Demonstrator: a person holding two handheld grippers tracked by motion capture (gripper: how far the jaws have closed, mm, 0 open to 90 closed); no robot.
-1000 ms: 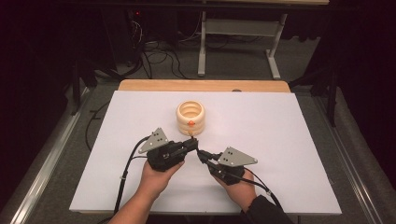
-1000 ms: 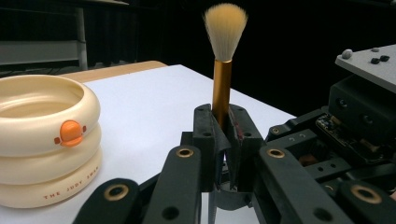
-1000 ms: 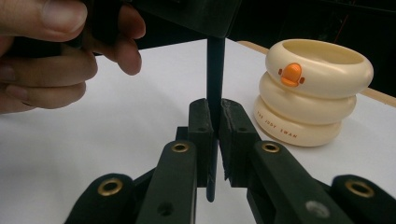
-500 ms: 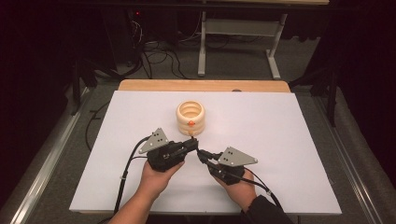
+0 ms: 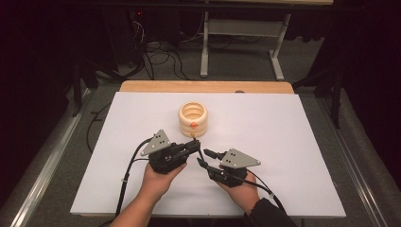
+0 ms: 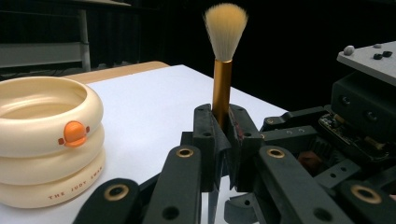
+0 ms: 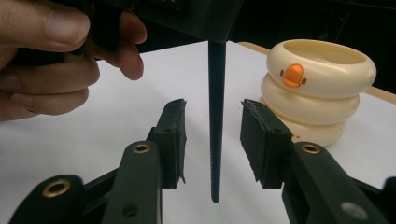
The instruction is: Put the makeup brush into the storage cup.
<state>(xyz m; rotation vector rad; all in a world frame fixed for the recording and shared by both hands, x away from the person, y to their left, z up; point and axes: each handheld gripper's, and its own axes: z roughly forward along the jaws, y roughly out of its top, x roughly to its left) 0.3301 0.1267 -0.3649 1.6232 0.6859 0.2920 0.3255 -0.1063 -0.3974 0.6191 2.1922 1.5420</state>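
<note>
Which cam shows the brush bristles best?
The left gripper view: the brush stands upright in the shut left gripper, its cream bristle tuft sharp against the dark. The right gripper view shows its black tapered handle between the right gripper's open jaws, which have just been opening. The high view hardly resolves it.

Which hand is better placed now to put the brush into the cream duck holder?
Left. The left gripper is shut on the brush, beside the holder. The right gripper has just been opening; its fingers stand apart from the handle.
</note>
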